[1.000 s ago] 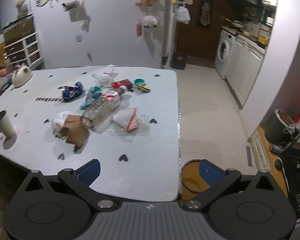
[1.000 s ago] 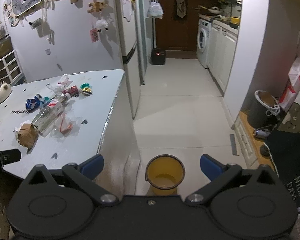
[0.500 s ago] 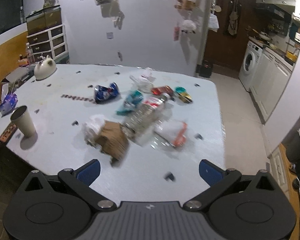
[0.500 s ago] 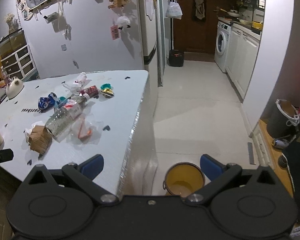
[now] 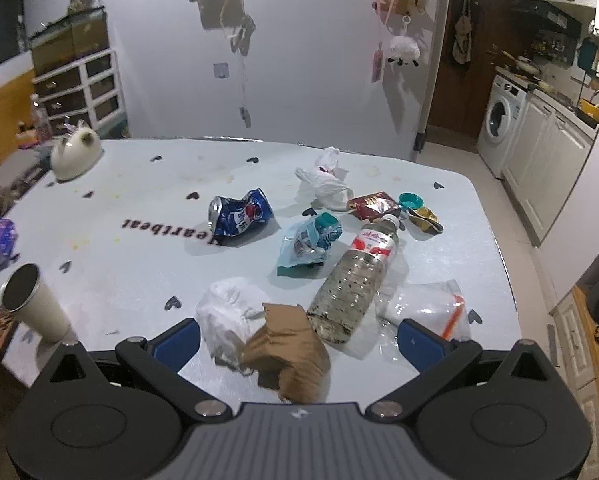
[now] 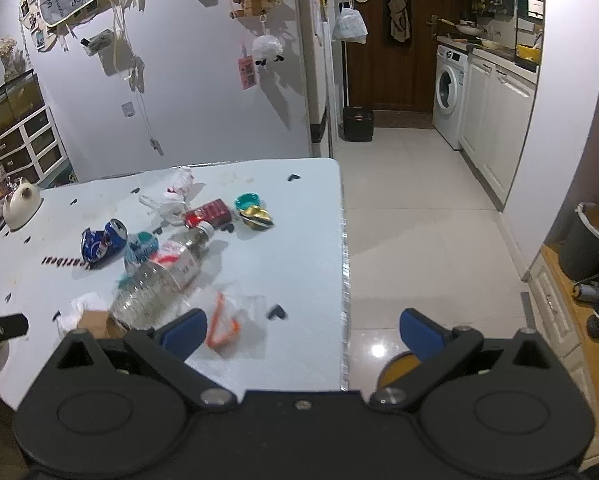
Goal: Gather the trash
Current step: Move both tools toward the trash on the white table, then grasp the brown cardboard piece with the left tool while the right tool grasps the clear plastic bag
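Over the near edge of the counter (image 5: 119, 248), your left gripper (image 5: 298, 338) hovers with jaws spread wide and empty, framing a torn brown cardboard piece (image 5: 289, 346) beside a crumpled white tissue (image 5: 229, 312). A clear plastic bottle (image 5: 357, 280) lies on its side just behind them, touching a clear zip bag (image 5: 431, 312). Farther back lie a crushed blue can (image 5: 239, 216) and a teal wrapper (image 5: 309, 242). Your right gripper (image 6: 301, 330) also has wide, empty jaws, straddling the counter's right edge, with a yellow bucket (image 6: 397, 368) on the floor beneath.
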A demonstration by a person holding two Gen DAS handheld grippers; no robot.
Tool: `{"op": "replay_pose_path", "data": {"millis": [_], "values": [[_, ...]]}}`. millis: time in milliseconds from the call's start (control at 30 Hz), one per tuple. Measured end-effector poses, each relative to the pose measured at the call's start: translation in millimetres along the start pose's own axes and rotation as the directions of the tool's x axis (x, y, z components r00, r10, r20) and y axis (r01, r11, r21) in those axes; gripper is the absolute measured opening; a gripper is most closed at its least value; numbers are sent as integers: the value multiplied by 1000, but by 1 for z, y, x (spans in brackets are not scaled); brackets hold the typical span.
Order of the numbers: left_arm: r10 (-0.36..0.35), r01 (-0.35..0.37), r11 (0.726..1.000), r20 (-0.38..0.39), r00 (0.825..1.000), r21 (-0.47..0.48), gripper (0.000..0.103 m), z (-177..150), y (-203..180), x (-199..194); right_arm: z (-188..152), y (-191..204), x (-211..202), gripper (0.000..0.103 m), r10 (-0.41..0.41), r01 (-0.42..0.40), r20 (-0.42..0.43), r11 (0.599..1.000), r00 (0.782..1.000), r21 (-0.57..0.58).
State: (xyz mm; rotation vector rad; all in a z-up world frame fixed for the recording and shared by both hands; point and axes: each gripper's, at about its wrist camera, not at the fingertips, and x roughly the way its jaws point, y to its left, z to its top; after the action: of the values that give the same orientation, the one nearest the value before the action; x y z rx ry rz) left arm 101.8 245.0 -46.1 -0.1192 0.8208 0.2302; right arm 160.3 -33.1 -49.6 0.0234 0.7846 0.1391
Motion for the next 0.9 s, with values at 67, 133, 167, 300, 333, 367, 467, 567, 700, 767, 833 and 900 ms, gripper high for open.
{"op": "replay_pose_path", "data": {"millis": [67,133,167,300,333,367,467,567,700,767,833,900], "values": [[-27,27,1000,-7,1000,-7,103,3,10,12,6,13,11,103,1,-1,1,1000,1000,3],[-73,73,997,5,997,-12,103,4,21,21,10,25,21,103,17,-17,4,1000,1000,6],[-90,90,996,-4,996,-13,103,4,23,26,12,31,28,103,31,-31,9,1000,999,4],[-139,138,990,-37,990,-33,103,3,35,43,14,51,58,103,112,-112,59,994,992,-15],[-145,144,989,-45,988,-31,103,3,36,46,13,54,67,103,139,-138,63,990,988,-22],[-148,146,989,-54,988,-27,103,3,37,49,13,57,78,103,169,-167,52,985,984,-31],[-155,154,988,-74,985,-14,103,3,41,60,11,61,115,103,244,-244,-4,970,970,-19],[-158,159,987,-94,983,1,103,2,42,70,9,65,150,83,299,-300,-90,954,950,0],[-206,207,978,-112,972,4,103,-2,45,84,5,75,187,73,333,-344,-193,939,923,-22],[-243,244,970,-118,963,-7,103,-4,46,94,2,77,199,69,323,-337,-221,941,920,-26],[-262,262,965,-126,957,-17,103,-6,47,104,2,78,207,68,320,-332,-234,943,918,-14],[-263,263,965,-135,955,-20,103,-7,47,114,2,76,211,67,314,-324,-239,946,919,0]]}}
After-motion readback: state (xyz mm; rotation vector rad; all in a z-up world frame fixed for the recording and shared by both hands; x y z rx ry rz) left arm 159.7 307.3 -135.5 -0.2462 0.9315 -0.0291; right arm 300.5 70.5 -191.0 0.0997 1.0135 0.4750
